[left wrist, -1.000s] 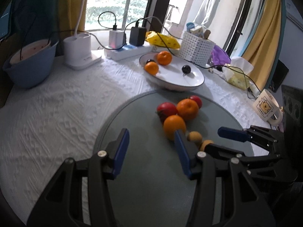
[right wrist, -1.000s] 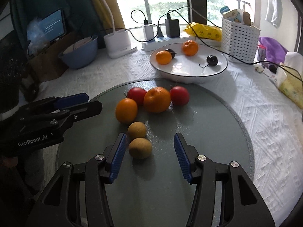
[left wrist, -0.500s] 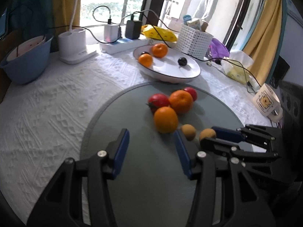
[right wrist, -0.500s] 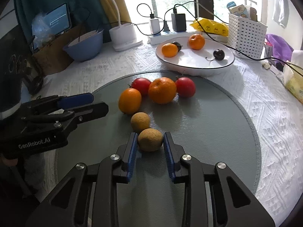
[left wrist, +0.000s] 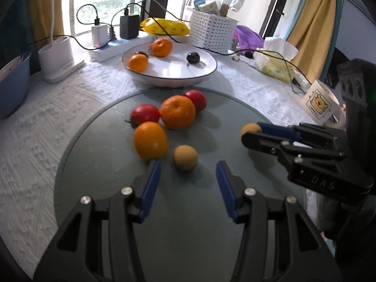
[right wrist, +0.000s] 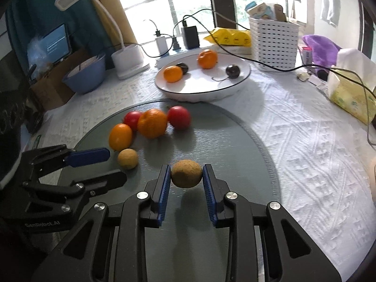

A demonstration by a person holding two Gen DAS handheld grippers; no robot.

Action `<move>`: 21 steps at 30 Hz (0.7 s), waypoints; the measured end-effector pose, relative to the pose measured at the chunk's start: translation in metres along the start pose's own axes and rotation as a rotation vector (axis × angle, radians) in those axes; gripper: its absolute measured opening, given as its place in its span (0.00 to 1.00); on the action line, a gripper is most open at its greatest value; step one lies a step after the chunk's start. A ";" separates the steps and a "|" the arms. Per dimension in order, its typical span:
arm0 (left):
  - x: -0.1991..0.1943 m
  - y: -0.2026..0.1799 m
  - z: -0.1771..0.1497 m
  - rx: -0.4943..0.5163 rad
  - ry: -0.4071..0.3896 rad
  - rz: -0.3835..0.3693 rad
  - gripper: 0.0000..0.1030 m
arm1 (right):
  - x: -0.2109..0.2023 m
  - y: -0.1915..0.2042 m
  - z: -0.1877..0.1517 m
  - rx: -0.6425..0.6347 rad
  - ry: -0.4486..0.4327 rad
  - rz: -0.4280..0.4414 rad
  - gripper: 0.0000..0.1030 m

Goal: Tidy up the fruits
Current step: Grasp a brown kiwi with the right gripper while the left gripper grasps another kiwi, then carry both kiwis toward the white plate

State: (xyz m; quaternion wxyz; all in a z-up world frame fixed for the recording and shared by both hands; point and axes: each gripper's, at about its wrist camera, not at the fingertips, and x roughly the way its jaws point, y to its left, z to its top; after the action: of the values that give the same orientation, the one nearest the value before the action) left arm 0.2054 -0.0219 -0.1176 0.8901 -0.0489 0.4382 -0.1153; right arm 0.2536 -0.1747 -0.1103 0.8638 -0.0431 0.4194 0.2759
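My right gripper (right wrist: 186, 176) is shut on a small brown round fruit (right wrist: 186, 173) and holds it above the round grey mat (right wrist: 223, 145); the same fruit (left wrist: 250, 129) shows in the left wrist view. My left gripper (left wrist: 188, 176) is open, with a second brown fruit (left wrist: 185, 157) on the mat just ahead of its fingertips. Two oranges (left wrist: 150, 139) (left wrist: 178, 115) and two red fruits (left wrist: 145, 114) (left wrist: 196, 97) lie grouped on the mat. The white plate (left wrist: 206, 70) behind holds two oranges and dark fruits.
A white perforated basket (left wrist: 210, 31), a yellow bag, a power strip with chargers and a lamp base (left wrist: 57, 57) stand at the back. A blue bowl (left wrist: 11, 82) is at the left, a mug (left wrist: 320, 105) and tissue pack at the right. Cables cross the plate's rim.
My right gripper closed on the nearer brown fruit and lifted it off the mat. My left gripper shifted so the other brown fruit now sits between its open fingers.
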 end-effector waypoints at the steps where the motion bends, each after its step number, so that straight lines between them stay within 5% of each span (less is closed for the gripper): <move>1: 0.002 0.000 0.000 0.005 0.005 0.001 0.49 | -0.001 -0.002 0.000 0.004 -0.003 -0.001 0.29; 7: 0.012 -0.009 0.004 0.040 0.014 0.009 0.48 | -0.003 -0.014 -0.001 0.028 -0.013 -0.006 0.29; 14: 0.017 -0.012 0.005 0.069 0.021 0.033 0.25 | -0.004 -0.019 0.001 0.039 -0.020 -0.007 0.29; 21: 0.011 -0.014 0.002 0.078 0.006 0.023 0.24 | -0.006 -0.017 0.002 0.031 -0.028 -0.007 0.29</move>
State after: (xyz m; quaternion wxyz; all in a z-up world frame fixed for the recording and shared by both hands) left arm 0.2118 -0.0383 -0.1224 0.8912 -0.0087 0.4367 -0.1222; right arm 0.2606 -0.1906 -0.1068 0.8711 -0.0274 0.4113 0.2668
